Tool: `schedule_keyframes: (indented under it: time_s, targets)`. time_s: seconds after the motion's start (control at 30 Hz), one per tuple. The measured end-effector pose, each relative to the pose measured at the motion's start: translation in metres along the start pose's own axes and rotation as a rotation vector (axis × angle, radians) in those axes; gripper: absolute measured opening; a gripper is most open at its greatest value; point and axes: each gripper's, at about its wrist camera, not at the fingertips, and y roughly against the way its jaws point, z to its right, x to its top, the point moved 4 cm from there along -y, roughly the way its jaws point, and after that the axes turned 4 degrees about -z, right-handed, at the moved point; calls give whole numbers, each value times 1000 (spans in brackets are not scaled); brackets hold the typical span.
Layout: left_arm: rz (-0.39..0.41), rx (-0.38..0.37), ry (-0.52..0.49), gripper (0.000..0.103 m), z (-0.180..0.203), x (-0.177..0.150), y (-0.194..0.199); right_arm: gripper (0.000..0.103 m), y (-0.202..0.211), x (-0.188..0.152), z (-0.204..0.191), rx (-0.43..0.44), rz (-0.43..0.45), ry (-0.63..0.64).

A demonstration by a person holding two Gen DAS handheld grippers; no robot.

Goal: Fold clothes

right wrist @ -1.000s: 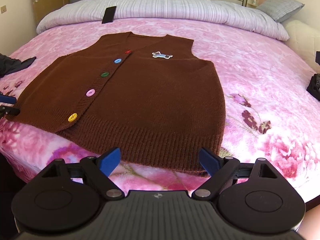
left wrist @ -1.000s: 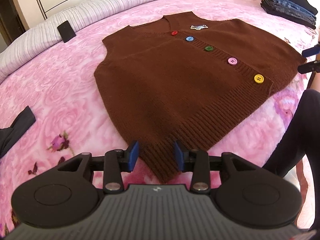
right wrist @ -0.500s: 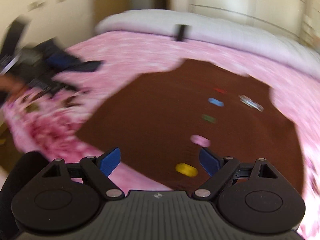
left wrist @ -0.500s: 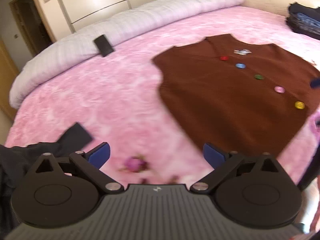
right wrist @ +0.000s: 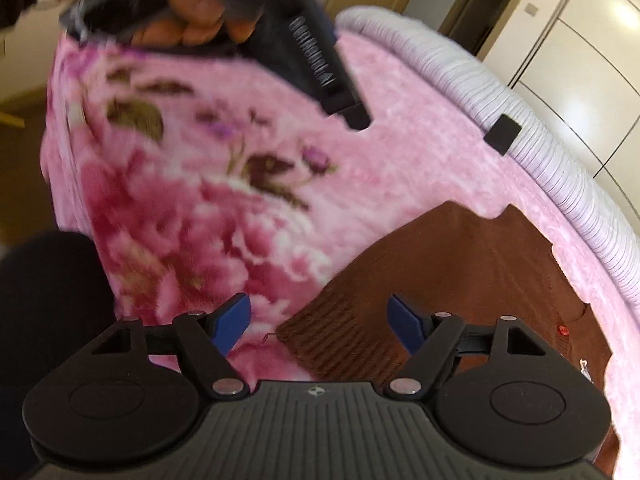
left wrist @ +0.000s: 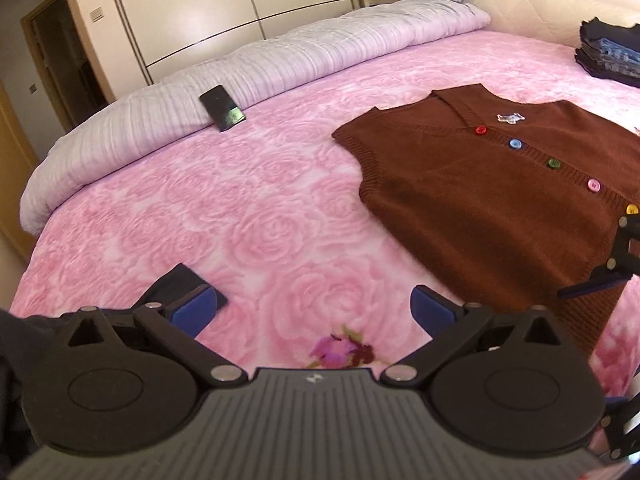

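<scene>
A brown knit vest (left wrist: 500, 200) with several coloured buttons lies flat on the pink rose blanket (left wrist: 260, 220). My left gripper (left wrist: 310, 304) hovers over bare blanket to the left of the vest, open wide, with nothing between its blue pads. In the right wrist view the picture is tilted, and the vest's ribbed hem corner (right wrist: 340, 340) lies between the pads of my right gripper (right wrist: 318, 316). Its jaws are closing, but the pads stand clear of the knit. One of its fingers (left wrist: 592, 288) shows at the left wrist view's right edge, over the hem.
A black phone (left wrist: 222, 108) rests on the grey striped duvet (left wrist: 280, 64) at the bed's head. Dark clothing (left wrist: 180, 284) lies by my left finger. Folded jeans (left wrist: 608, 56) are stacked far right. A hand (right wrist: 192, 8) and a dark-clad leg (right wrist: 48, 300) are close.
My left gripper opened wide off the vest's hem corner and drew away to the left. My right gripper swung from the other hem corner across to this one, rolled over, and its jaws narrowed.
</scene>
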Motion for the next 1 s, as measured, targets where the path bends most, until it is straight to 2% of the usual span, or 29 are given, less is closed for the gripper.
schedule_keyframes:
  time_s: [0.13, 0.27, 0.37, 0.43, 0.47, 0.5, 0.53, 0.7, 0.77, 0.9, 0.93, 1.0]
  targets:
    - [28, -20, -51, 102, 5, -3, -8, 74, 1, -3, -6, -84, -2, 101]
    - [62, -22, -146, 102, 14, -8, -11, 70, 1, -6, -5, -171, -22, 165]
    - [74, -6, -225, 102, 21, -12, -15, 60, -2, -7, -9, -198, -20, 216]
    - [81, 4, -278, 101, 25, -15, -18, 40, -2, -6, -10, -195, -13, 242]
    - [85, 11, -311, 101, 28, -16, -20, 34, -2, -6, -9, -196, -12, 246]
    - [91, 21, -352, 101, 31, -17, -22, 15, -1, -6, -6, -193, -9, 235]
    - [101, 30, -399, 100, 35, -17, -25, 6, 2, -5, -1, -186, -4, 215]
    - [157, 61, -660, 93, 65, -12, -48, 5, 26, -4, 29, -141, 52, 89]
    - [177, 70, -769, 84, 78, -7, -62, 5, 36, -4, 43, -115, 71, 27]
    - [213, 95, -972, 78, 98, 6, -91, 6, 54, -6, 65, -82, 100, -68]
    - [216, 100, -1022, 74, 102, 10, -100, 6, 58, -7, 69, -74, 106, -89]
    - [209, 95, -1094, 60, 107, 17, -116, 6, 63, -11, 78, -58, 116, -130]
